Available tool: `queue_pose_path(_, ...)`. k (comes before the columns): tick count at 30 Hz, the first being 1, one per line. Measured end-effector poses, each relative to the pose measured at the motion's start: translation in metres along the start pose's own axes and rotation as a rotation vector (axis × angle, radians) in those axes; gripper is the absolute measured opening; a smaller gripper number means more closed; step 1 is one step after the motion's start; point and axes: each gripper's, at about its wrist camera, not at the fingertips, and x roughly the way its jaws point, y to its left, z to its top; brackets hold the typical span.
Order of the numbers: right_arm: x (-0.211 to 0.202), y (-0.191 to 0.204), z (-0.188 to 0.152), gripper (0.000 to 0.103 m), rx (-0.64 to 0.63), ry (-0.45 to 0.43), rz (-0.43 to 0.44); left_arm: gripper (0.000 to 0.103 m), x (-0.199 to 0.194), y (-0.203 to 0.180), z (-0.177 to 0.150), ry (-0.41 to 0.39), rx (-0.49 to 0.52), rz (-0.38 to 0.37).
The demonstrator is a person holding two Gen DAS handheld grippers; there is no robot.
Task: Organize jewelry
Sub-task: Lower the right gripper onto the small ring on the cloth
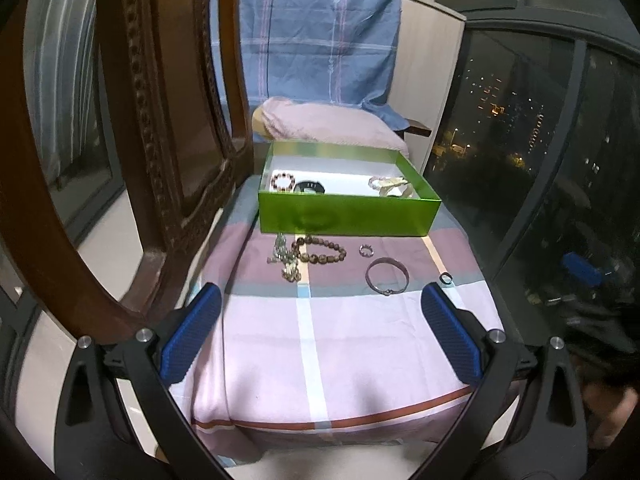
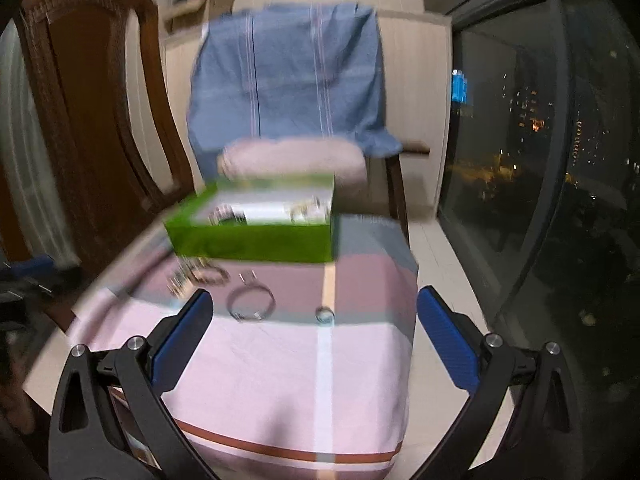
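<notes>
Biggest thing in frame: a surface draped in a pink, mauve and grey checked cloth (image 1: 340,344), with a carved brown wooden chair back (image 1: 132,120) hard on its left and a blue plaid cloth (image 1: 316,36) hung over a second chair behind it; dark window with city lights on the right. A rolled pink towel (image 1: 328,124) sits at the far end, just behind the green box (image 1: 348,212). Box is open-topped with a white interior, already holding a dark-red bead bracelet (image 1: 283,181), a black round piece (image 1: 310,187) and a pale tangle of pieces (image 1: 390,187) in the right corner (can't resolve individual items there). Loose on the cloth in front of the box, left to right: a silver chain heap (image 1: 285,261), touching a brown wooden bead bracelet (image 1: 320,251); a small silver ring (image 1: 366,250); a thin metal bangle (image 1: 387,276) nearer the camera; a small dark ring (image 1: 446,279) near the cloth's right edge. Left gripper (image 1: 322,300) hangs over the near part of the cloth, blue pads wide apart, nothing between them. Right gripper (image 2: 314,308) same: pads spread, empty, bangle and dark ring lying on the cloth between the fingertips in its view (right view is motion-blurred, fine detail unreadable).
</notes>
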Motion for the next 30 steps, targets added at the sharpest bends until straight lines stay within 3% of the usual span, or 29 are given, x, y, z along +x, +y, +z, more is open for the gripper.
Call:
queue_pose_path(6,0.076,-0.001,0.002,0.08,-0.004,0.189,-0.053,0.099,0.006,0.001,0.001,0.019,-0.008,-0.003)
queue_pose_path(12,0.123,0.008,-0.002,0.063,-0.05,0.283,-0.076,0.099,0.008,0.0,0.0,0.027,0.006,-0.003)
queue_pose_path(16,0.154,0.01,-0.015,0.04,-0.049,0.412,-0.06,0.099,0.012,0.003,-0.001,0.041,0.007,0.003)
queue_pose_path(23,0.155,0.012,-0.012,0.038,-0.052,0.389,-0.076,0.099,0.015,0.009,-0.003,0.059,-0.006,0.01)
queue_pose_path(24,0.156,0.012,-0.012,0.036,-0.05,0.389,-0.075,0.099,0.016,0.009,-0.003,0.063,-0.004,0.012)
queue_pose_path(26,0.154,0.014,-0.011,0.02,-0.046,0.393,-0.056,0.099,0.02,0.009,-0.005,0.073,0.003,0.018)
queue_pose_path(30,0.156,0.018,-0.013,0.02,-0.033,0.403,-0.042,0.099,0.033,0.007,-0.006,0.1,0.009,0.029)
